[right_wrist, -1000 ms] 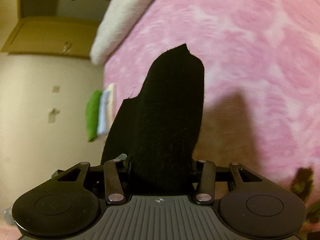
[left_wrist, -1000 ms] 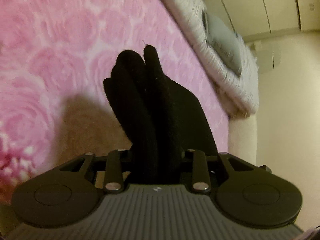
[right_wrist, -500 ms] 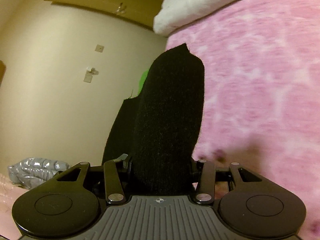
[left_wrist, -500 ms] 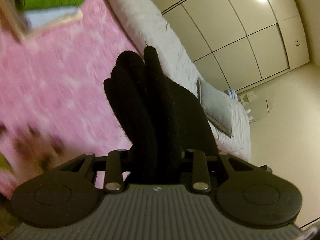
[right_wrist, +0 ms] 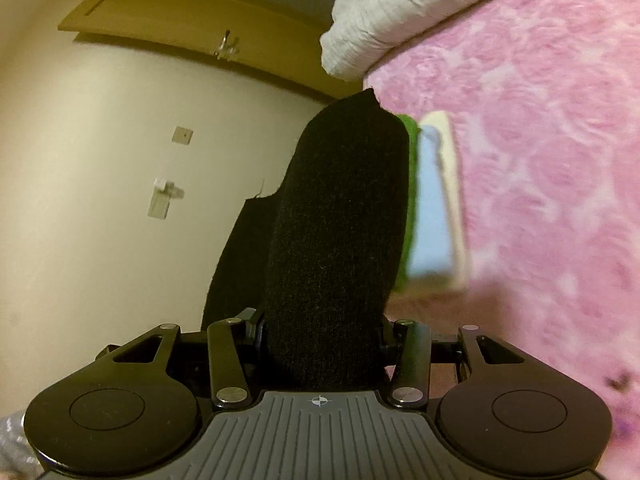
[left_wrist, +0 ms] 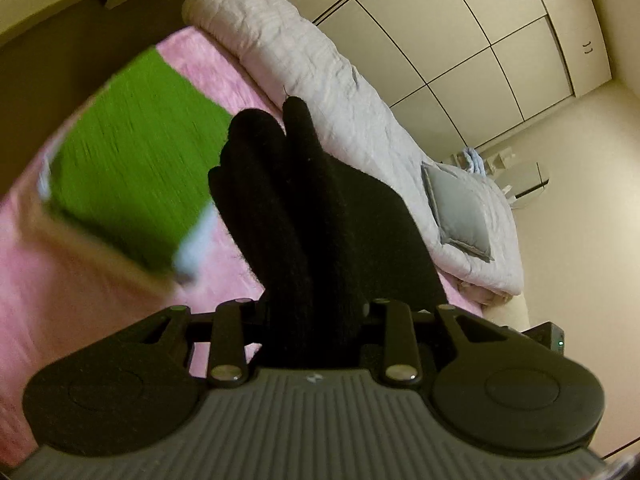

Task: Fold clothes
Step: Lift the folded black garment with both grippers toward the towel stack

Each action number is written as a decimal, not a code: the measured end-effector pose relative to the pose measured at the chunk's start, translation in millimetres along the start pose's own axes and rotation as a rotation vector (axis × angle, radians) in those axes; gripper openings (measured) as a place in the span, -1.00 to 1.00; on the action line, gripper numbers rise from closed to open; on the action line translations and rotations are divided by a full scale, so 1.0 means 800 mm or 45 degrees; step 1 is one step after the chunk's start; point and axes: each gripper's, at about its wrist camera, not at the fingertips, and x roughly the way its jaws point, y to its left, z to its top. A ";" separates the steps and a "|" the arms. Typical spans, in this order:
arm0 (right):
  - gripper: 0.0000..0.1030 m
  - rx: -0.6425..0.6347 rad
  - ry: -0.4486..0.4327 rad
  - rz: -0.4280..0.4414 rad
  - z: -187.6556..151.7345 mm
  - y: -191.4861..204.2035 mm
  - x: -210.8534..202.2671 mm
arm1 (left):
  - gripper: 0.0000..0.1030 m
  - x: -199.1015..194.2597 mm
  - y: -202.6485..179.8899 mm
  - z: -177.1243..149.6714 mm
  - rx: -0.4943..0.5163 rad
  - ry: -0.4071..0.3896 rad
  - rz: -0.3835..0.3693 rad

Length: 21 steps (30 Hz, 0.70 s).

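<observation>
Both your grippers are clamped on one black garment, carried above the pink bed (right_wrist: 540, 140): left gripper (left_wrist: 316, 312) grips bunched folds (left_wrist: 304, 208), right gripper (right_wrist: 324, 328) a thick fold. Folded clothes (left_wrist: 132, 152), green on top, lie stacked below.

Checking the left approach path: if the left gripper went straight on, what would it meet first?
Probably the folded green garment atop the stack on the pink blanket, though blur and the black cloth in the left gripper obscure depth.
</observation>
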 end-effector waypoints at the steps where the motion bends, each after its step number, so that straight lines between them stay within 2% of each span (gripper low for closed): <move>1: -0.11 -0.011 -0.018 -0.003 0.006 0.009 0.022 | -0.46 0.003 0.012 0.017 0.014 0.002 0.001; 6: -0.11 -0.024 -0.091 -0.002 0.044 0.029 0.112 | -0.46 0.023 0.066 0.112 0.103 -0.006 0.007; 11: -0.11 -0.051 -0.152 -0.017 0.081 0.033 0.187 | -0.46 0.056 0.117 0.179 0.138 -0.009 0.021; 15: -0.11 -0.020 -0.158 -0.059 0.093 0.024 0.231 | -0.46 0.076 0.149 0.202 0.149 0.030 0.063; 21: -0.11 -0.013 -0.134 -0.098 0.094 0.003 0.259 | -0.46 0.090 0.174 0.197 0.138 0.065 0.065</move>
